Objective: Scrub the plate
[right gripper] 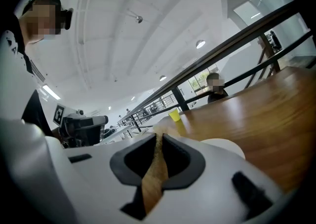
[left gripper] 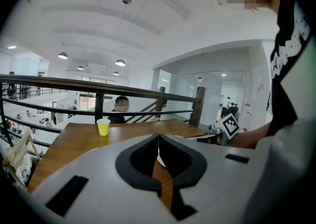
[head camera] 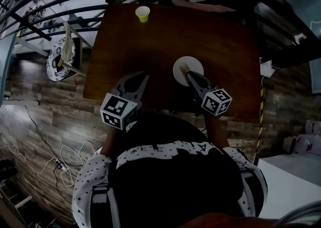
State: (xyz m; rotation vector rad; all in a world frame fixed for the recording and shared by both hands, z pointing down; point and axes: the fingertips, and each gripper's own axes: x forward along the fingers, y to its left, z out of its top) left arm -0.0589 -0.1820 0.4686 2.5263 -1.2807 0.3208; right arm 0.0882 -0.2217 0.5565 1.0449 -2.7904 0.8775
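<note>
A white plate (head camera: 181,74) lies on the brown wooden table (head camera: 220,46), right of the middle. My right gripper (head camera: 190,74) is over the plate's near edge, shut on a thin tan scrub pad (right gripper: 155,171) whose tip rests over the plate (right gripper: 226,146). My left gripper (head camera: 144,75) hovers over bare table left of the plate, apart from it; its jaws are shut with nothing between them. In the left gripper view the left gripper's (left gripper: 158,138) tips meet, and the right gripper (left gripper: 217,137) shows at the right.
A yellow paper cup (head camera: 143,14) stands near the table's far edge, also in the left gripper view (left gripper: 103,127). A dark metal railing (head camera: 75,11) runs behind the table. A chair with a patterned cushion (head camera: 59,61) stands left of it. A person (left gripper: 120,110) sits beyond the railing.
</note>
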